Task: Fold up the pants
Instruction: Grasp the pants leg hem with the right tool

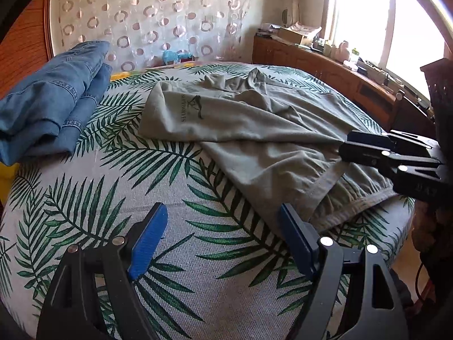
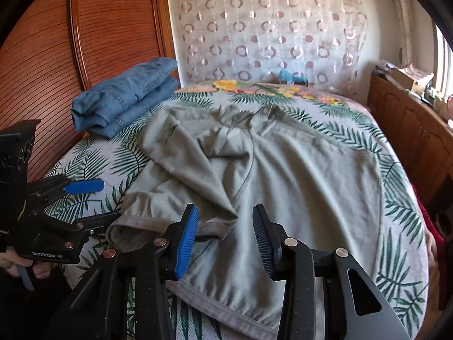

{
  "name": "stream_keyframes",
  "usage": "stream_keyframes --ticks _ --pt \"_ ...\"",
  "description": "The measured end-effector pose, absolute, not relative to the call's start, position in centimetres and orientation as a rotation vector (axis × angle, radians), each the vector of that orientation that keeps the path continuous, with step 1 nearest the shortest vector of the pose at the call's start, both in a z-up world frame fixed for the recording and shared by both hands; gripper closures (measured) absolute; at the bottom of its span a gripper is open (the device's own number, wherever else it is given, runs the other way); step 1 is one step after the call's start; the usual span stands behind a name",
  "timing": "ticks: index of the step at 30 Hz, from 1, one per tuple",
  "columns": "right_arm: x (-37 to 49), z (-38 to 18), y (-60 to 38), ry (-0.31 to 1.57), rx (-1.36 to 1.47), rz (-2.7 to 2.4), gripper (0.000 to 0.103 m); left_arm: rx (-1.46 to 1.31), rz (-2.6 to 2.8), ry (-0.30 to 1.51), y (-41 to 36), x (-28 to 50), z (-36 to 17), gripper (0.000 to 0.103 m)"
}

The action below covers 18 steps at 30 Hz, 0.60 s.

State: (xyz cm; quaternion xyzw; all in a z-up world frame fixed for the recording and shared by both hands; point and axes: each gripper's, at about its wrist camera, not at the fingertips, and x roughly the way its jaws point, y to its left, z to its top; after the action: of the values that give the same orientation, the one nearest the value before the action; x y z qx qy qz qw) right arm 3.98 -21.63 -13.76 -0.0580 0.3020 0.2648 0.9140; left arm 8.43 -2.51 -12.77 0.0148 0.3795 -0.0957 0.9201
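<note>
Lying rumpled across the leaf-print bed (image 2: 396, 198): grey pants (image 2: 283, 175), waistband at the near edge, legs bunched toward the far side. Poised over the waistband, right gripper (image 2: 225, 243), jaws partway apart, cloth between and beneath them, pads not visibly pinching it. Off to the left, just beside the waistband's corner, left gripper (image 1: 220, 240), spread wide over bare bedspread, holding nothing. Stacked at the far left by the wooden wardrobe (image 2: 56, 42), folded jeans (image 1: 51, 102). Behind, circle-patterned curtain (image 2: 269, 28).

Left tool (image 1: 220, 243) gapes wide; right tool (image 2: 225, 240) stands half-parted, both angled downward.
</note>
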Motion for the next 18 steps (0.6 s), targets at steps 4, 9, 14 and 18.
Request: stream_keyframes --ticks 4,9,14,18 --pt "4.5 -14.3 -21.3 0.663 -0.125 0.552 0.061 0.035 -0.191 0.759 -2.6 8.1 -12.9 0.022" --pt "4.7 -14.4 -21.3 0.688 -0.127 0.548 0.062 0.03 -0.191 0.756 -2.5 8.0 -12.8 0.022" --pt "4.8 -14.3 -20.3 0.676 -0.126 0.577 0.08 0.032 -0.192 0.755 -2.5 8.0 -12.7 0.022" --pt "3.9 -13.9 -20.0 0.63 -0.132 0.582 0.095 0.035 -0.19 0.759 -2.6 8.1 -12.5 0.022"
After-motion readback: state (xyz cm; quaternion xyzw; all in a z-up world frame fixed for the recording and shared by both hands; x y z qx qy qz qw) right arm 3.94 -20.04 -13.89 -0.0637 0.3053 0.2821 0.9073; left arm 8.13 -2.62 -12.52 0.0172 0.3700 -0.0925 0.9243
